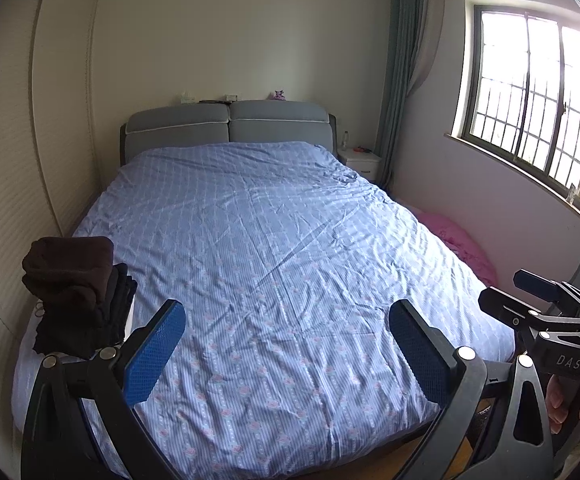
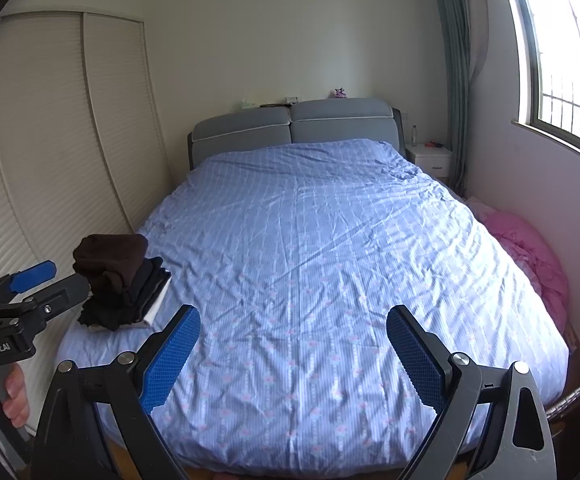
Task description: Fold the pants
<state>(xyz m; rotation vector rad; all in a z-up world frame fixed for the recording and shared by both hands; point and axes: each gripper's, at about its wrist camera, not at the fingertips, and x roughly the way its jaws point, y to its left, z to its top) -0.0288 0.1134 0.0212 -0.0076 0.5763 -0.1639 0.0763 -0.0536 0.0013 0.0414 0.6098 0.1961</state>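
Note:
A stack of folded dark clothes (image 1: 77,292), brown piece on top and black ones below, sits on the near left corner of the bed; it also shows in the right wrist view (image 2: 123,280). My left gripper (image 1: 287,322) is open and empty, held above the foot of the bed, to the right of the stack. My right gripper (image 2: 294,326) is open and empty, also above the foot of the bed. Each gripper shows in the other's view: the right one (image 1: 538,304) and the left one (image 2: 33,284). No loose pants are in view.
The bed has a blue patterned cover (image 1: 273,260) and a grey headboard (image 1: 229,124). A wardrobe (image 2: 69,140) stands on the left. A white nightstand (image 2: 430,158), a window (image 1: 538,100) and pink bedding (image 2: 530,256) on the floor are on the right.

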